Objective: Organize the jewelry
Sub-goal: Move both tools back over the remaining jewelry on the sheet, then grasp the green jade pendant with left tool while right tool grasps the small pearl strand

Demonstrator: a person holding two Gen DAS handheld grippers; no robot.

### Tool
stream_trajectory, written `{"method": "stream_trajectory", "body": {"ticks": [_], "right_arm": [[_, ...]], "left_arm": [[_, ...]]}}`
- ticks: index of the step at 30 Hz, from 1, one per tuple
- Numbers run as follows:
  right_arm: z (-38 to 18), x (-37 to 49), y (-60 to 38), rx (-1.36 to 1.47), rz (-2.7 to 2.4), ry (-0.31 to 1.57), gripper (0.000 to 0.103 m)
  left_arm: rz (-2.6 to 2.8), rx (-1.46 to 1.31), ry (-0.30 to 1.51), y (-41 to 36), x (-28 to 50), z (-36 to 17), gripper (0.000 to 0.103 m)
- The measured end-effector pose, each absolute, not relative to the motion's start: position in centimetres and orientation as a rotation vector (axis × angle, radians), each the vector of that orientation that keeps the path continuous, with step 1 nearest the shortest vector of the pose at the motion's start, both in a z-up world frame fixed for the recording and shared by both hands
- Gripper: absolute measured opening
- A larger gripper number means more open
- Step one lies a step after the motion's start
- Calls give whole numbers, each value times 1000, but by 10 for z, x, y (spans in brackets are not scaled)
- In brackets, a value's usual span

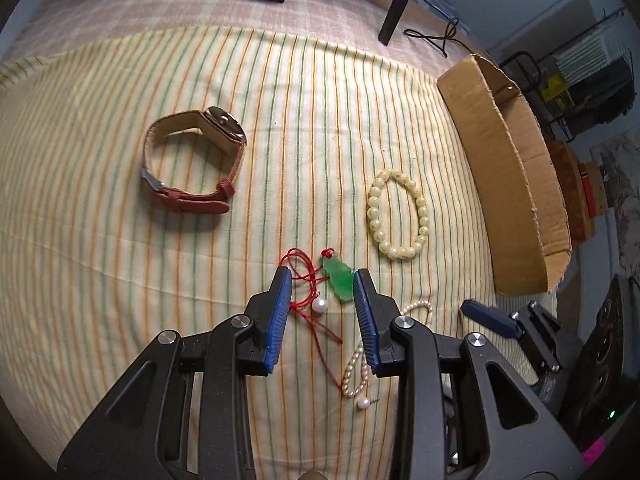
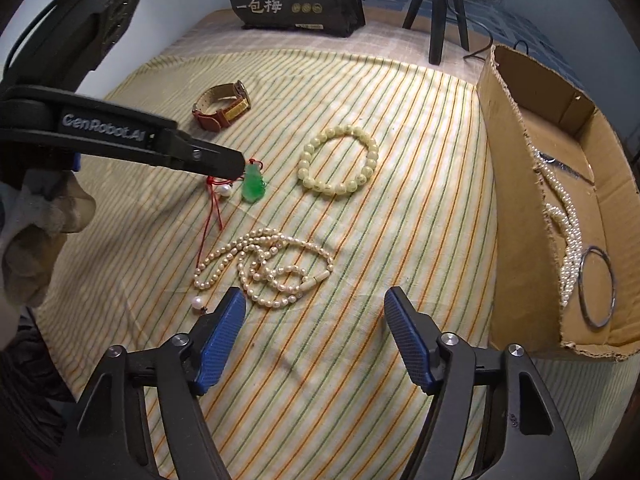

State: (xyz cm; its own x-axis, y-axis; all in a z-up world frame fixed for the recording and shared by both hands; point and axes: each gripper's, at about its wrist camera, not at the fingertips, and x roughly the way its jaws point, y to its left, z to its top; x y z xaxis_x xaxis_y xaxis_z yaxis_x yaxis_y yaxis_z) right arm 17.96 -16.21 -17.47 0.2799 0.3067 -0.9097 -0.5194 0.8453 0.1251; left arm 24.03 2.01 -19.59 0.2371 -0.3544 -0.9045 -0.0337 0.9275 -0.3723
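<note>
A striped cloth covers the surface. Around the green pendant lie a watch beyond it, a bead bracelet beside it, a pearl necklace nearer, and a cardboard box farthest right.

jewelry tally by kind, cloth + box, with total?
Watch: 1
Bead bracelet: 1
Jade pendant: 1
Pearl strands: 2, cloth and box
Loose pearl pieces: 2
Metal bangle: 1
Total: 8
</note>
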Motion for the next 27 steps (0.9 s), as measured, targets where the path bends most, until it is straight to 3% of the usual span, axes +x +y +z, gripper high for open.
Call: {"method": "stream_trajectory", "body": {"ticks": [4, 21, 27], "right_arm": [[-177, 181, -159, -204, 565, 1169, 63], [-187, 174, -138, -290, 554, 1123, 63], [-187, 168, -130, -363, 536, 1093, 62]], "left_arm": [[-224, -355, 1329, 17, 245, -200, 32], [-187, -200, 1312, -15, 256, -209, 31], [-162, -191, 1299, -11, 262, -213, 14]]}}
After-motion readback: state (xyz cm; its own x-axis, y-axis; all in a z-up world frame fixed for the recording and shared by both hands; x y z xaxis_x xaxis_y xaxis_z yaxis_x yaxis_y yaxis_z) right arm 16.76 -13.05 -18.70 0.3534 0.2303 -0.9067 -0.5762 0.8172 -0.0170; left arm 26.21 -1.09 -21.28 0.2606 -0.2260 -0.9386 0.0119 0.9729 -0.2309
